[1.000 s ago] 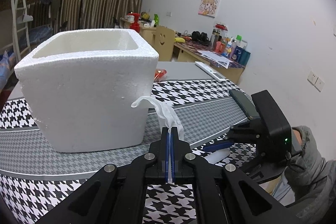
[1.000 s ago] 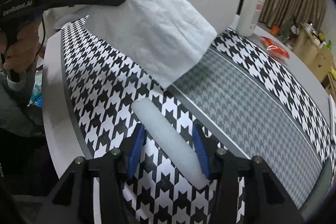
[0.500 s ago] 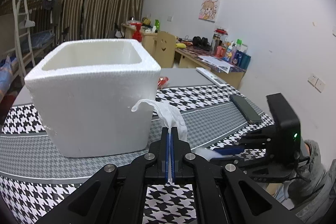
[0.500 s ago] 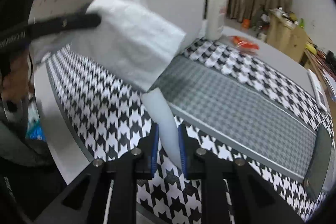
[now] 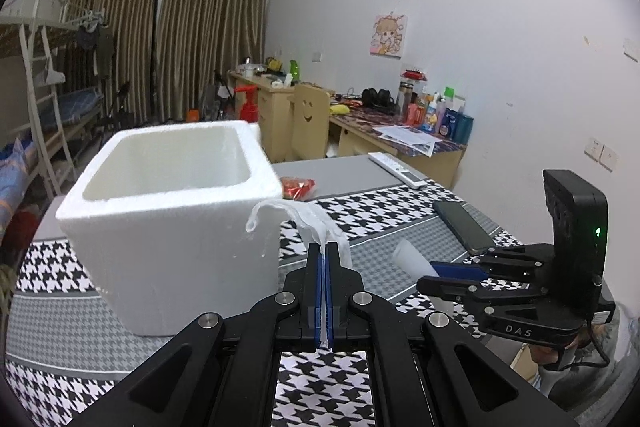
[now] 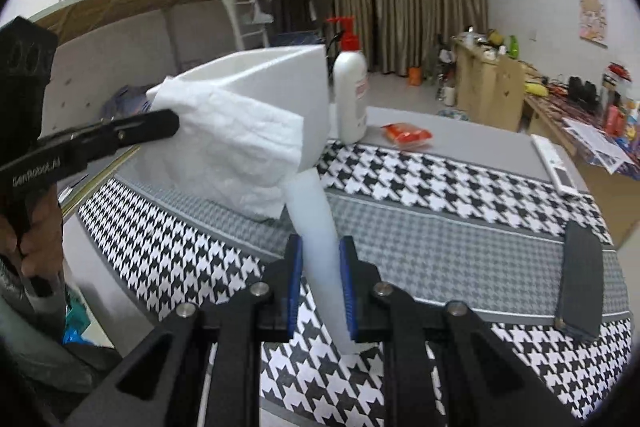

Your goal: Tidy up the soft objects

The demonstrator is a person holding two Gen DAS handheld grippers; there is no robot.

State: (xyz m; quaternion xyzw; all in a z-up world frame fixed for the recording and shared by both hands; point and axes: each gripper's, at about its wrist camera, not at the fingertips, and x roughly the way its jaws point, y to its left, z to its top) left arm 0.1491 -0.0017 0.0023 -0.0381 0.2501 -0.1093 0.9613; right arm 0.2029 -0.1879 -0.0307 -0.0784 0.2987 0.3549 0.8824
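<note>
Both tongs clamped: left (image 5: 324,259) tissue (image 6: 236,139), right (image 6: 320,267) foam (image 6: 316,219)

White foam box (image 5: 168,227), black-white houndstooth tablecloth (image 6: 420,167), red-capped bottle (image 6: 352,91)

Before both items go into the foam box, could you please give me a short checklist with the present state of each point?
1. Left gripper shut on the tissue: ok.
2. Right gripper clamped on the foam strip: ok, its jaws have just closed on it.
3. Foam box open at the top: ok, no lid.
4. Room inside the box: ok for the part that shows; the bottom is hidden.
5. Strip lifted off the table: ok.
6. Bottle beside the box, out of the way: cannot tell.
</note>
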